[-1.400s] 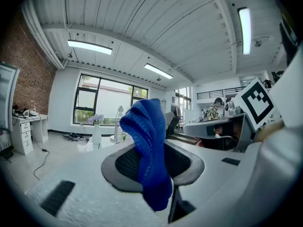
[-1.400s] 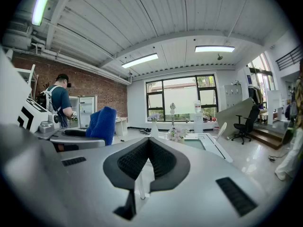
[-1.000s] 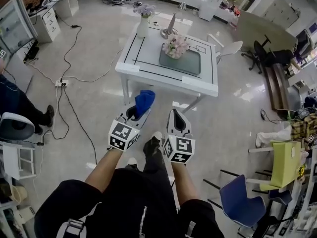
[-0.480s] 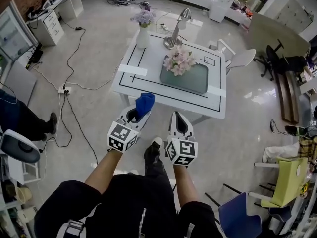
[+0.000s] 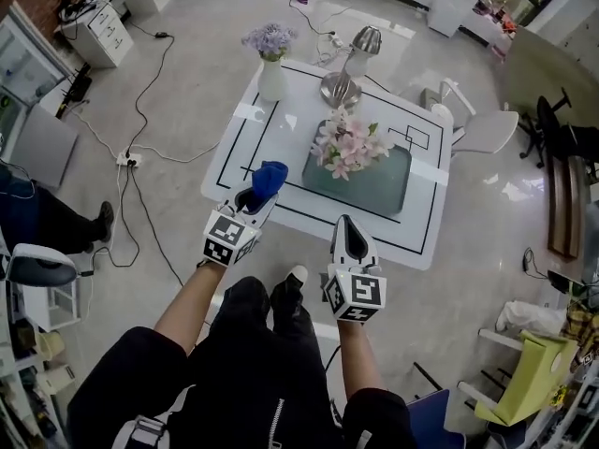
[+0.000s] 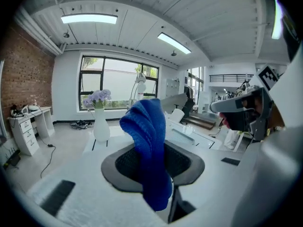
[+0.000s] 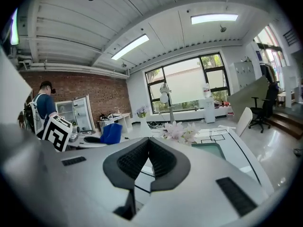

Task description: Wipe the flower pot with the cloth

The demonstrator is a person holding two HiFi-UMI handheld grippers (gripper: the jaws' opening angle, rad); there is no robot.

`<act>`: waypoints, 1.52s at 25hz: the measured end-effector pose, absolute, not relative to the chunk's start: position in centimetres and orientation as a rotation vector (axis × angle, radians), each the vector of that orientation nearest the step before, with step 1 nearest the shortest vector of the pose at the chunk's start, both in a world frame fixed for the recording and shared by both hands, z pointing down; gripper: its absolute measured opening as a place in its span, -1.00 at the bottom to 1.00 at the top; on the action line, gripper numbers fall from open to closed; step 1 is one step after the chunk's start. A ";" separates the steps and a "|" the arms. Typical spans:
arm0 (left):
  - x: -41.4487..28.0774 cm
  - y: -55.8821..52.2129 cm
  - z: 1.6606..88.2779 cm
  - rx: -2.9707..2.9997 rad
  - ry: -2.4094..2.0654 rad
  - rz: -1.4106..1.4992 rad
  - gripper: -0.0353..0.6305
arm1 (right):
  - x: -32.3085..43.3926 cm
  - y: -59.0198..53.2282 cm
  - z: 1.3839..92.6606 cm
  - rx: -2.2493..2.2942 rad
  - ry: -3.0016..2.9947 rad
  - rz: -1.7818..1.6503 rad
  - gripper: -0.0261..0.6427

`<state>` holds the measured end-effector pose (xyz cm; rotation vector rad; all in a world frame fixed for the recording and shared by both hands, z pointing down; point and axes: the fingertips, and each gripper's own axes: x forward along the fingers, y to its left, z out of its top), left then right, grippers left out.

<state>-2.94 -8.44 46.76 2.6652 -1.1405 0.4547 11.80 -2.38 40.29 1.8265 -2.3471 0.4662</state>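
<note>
Pot (image 5: pixel 348 148) of pink flowers sits on a green tray (image 5: pixel 393 181) in the middle of the table (image 5: pixel 281 129). The blue cloth (image 5: pixel 270 177) is pinched tight in the left gripper (image 5: pixel 260 195), over the table's near edge. The right gripper (image 5: pixel 348 224) is closed and empty, at that edge too.

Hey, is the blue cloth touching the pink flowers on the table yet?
Apart. The head view shows bare white table between the blue cloth, clamped in the left gripper, and the pink flowers.
</note>
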 end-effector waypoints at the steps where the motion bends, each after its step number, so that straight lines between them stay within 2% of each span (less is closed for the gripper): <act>1: -3.0 -9.8 47.1 2.670 -1.141 0.479 -0.53 | 11.7 -3.1 40.5 1.816 -2.342 0.475 -0.90; 13: 0.5 -22.2 53.0 2.703 -0.926 0.516 -0.53 | 10.6 -11.5 41.4 1.876 -2.196 0.497 -0.90; 26: 7.0 -27.4 59.5 2.719 -0.525 0.590 -0.53 | 7.6 -18.1 43.8 1.927 -2.051 0.508 -0.89; 38: 9.4 -25.3 62.6 2.595 -0.150 1.012 -0.53 | 8.0 -18.0 45.0 1.957 -1.969 0.561 -0.89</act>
